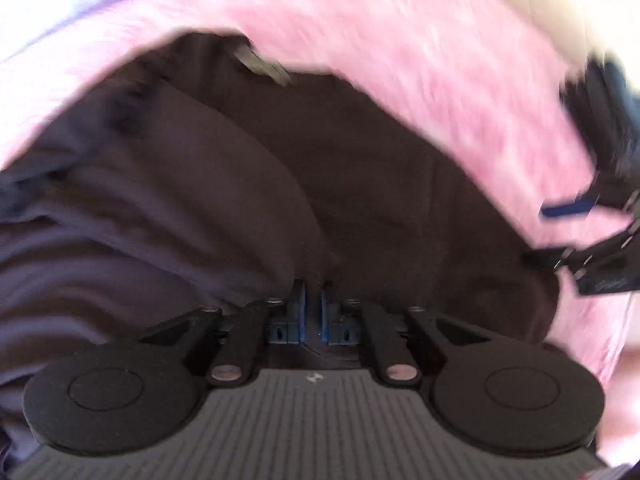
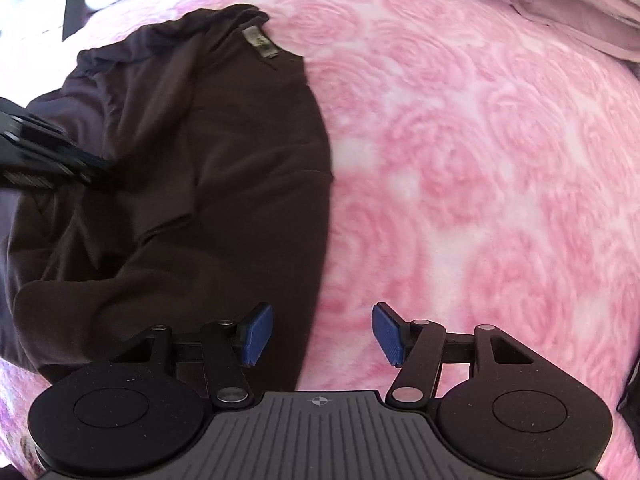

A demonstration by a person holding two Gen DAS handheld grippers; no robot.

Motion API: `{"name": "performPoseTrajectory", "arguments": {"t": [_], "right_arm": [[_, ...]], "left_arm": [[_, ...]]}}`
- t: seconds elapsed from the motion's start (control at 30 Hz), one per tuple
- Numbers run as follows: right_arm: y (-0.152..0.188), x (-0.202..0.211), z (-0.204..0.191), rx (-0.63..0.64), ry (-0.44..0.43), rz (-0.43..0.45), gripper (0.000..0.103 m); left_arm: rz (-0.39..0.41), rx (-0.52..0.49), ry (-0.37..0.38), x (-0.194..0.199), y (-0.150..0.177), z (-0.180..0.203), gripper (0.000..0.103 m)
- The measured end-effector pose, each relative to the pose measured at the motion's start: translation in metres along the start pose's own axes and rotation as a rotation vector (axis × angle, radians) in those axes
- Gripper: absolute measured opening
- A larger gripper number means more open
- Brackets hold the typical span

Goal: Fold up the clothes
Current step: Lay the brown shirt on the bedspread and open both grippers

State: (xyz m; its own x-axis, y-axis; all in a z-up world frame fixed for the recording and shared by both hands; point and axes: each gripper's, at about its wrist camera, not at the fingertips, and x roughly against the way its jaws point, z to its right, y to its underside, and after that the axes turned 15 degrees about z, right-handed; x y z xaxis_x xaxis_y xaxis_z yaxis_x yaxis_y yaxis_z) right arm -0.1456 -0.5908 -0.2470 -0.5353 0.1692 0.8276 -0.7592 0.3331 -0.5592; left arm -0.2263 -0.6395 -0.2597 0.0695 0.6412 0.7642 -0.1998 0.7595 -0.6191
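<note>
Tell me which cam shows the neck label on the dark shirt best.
Right wrist view. The neck label there is fairly sharp, lying at the top of the dark shirt spread on the pink blanket. In the left wrist view the label is a motion-blurred grey smear at the shirt's far edge.

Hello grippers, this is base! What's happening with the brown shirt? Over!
Left gripper shut, pads down in the brown shirt. Right gripper open, empty, over the shirt's edge. Shirt rumpled on pink blanket. Nothing in the way.
</note>
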Motion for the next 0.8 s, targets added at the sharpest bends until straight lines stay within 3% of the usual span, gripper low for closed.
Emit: {"name": "performPoseTrajectory", "arguments": {"t": [0.07,0.27,0.37,0.53,0.63,0.8], "right_arm": [[-0.004,-0.004,0.001,-0.006,-0.012,0.021,0.059],[-0.015,-0.028,-0.009,-0.049,-0.098,0.059,0.059],[-0.018,-0.039,-0.017,-0.128,-0.153,0.079,0.059],[-0.014,-0.050,-0.038,-0.121,-0.141,0.078,0.059],[-0.005,-0.054,-0.047,-0.108,-0.128,0.053,0.059],[0.006,-0.053,-0.055,-0.122,-0.104,0.044,0.059]], "left_arm": [[0.089,0.069,-0.055,0.038,-0.017,-0.031,0.000],[0.362,0.169,-0.358,0.164,-0.071,-0.146,0.000],[0.404,0.079,-0.521,0.201,-0.084,-0.183,0.000],[0.403,0.075,-0.759,0.219,-0.081,-0.239,0.000],[0.315,0.083,-0.769,0.200,-0.065,-0.257,0.004],[0.165,0.007,-0.649,0.137,-0.033,-0.250,0.028]]}}
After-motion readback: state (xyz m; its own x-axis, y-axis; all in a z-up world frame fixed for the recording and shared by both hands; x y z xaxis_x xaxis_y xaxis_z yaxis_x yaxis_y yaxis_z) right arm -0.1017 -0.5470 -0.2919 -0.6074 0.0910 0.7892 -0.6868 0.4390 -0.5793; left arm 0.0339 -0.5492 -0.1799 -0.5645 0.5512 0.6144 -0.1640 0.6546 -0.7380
